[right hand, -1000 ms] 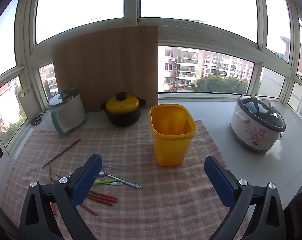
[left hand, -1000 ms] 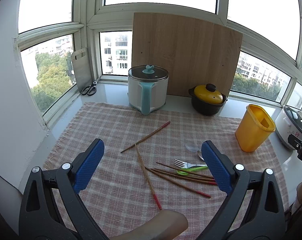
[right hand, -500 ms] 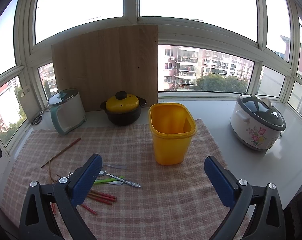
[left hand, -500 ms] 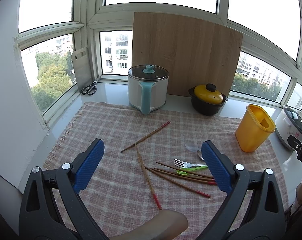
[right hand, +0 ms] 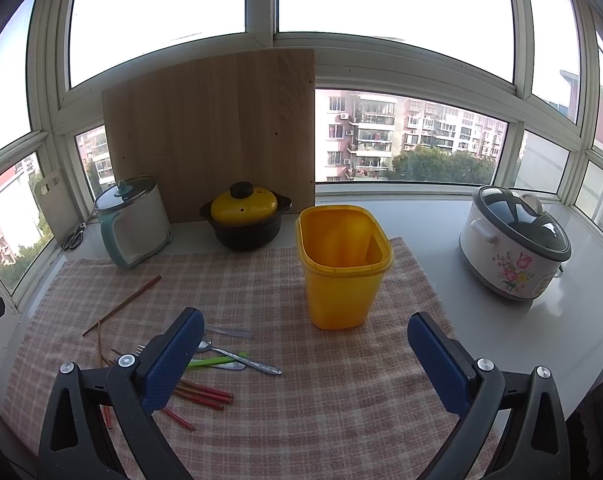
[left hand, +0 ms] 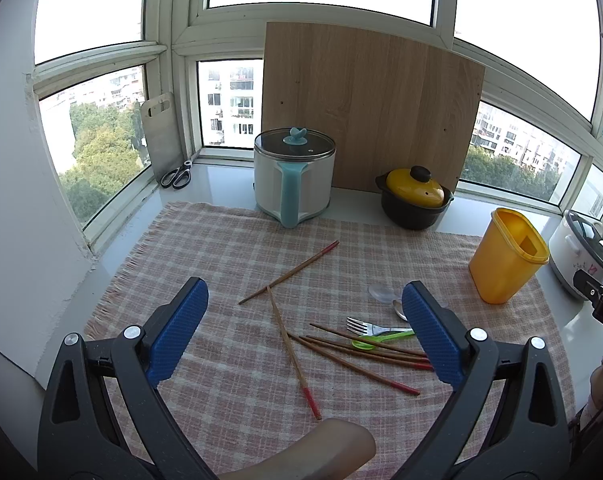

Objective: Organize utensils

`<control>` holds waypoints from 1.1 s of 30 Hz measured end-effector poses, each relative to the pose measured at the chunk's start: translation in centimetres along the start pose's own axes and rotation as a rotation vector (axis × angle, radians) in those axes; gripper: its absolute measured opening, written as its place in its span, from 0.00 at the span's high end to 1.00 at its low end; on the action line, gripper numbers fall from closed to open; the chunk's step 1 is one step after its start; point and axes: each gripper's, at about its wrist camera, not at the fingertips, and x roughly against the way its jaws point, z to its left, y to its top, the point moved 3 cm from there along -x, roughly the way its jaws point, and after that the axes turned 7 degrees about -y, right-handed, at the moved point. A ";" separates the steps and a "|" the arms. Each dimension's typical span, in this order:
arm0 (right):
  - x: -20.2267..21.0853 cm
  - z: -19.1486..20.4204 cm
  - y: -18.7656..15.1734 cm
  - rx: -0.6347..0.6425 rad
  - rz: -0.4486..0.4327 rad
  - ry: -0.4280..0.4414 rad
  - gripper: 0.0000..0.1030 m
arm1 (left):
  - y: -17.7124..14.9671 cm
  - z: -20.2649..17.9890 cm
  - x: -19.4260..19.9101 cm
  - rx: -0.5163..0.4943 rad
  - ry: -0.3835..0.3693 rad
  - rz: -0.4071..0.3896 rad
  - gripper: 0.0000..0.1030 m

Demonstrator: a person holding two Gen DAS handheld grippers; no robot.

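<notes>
Several red-tipped wooden chopsticks lie scattered on the pink checked cloth, beside a metal fork, a green plastic spoon and a metal spoon. An empty yellow bin stands upright at the right. My left gripper hovers open above the chopsticks, holding nothing. In the right wrist view, my right gripper is open and empty in front of the yellow bin; the chopsticks, green spoon and metal spoon lie by its left finger.
A white and teal pot, a black pot with a yellow lid and a wooden board stand along the back. A floral rice cooker sits at the right, scissors at the back left. A forearm shows at the bottom.
</notes>
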 end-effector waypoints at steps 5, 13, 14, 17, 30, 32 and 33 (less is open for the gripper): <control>-0.1 0.1 0.0 0.000 0.002 0.002 0.00 | 0.0 -0.1 0.0 0.000 0.001 0.000 0.04; -0.2 0.2 0.0 0.000 0.003 0.001 0.00 | 0.0 0.0 0.0 0.001 -0.001 0.001 0.04; -0.2 0.2 0.0 0.000 0.003 0.002 0.00 | 0.0 -0.1 0.0 0.000 -0.001 0.002 0.04; -0.2 0.3 0.0 0.000 0.003 0.002 0.00 | 0.0 0.0 0.0 0.002 -0.001 0.003 0.04; -0.7 0.4 -0.1 0.001 0.017 0.006 0.00 | 0.2 -0.2 0.2 0.001 0.001 0.007 0.04; -0.8 0.5 -0.2 0.001 0.019 0.007 0.00 | 0.2 -0.3 0.3 0.001 0.003 0.007 0.04; -0.8 0.5 -0.1 0.002 0.021 0.008 0.00 | 0.1 -0.3 0.2 0.002 0.003 0.007 0.04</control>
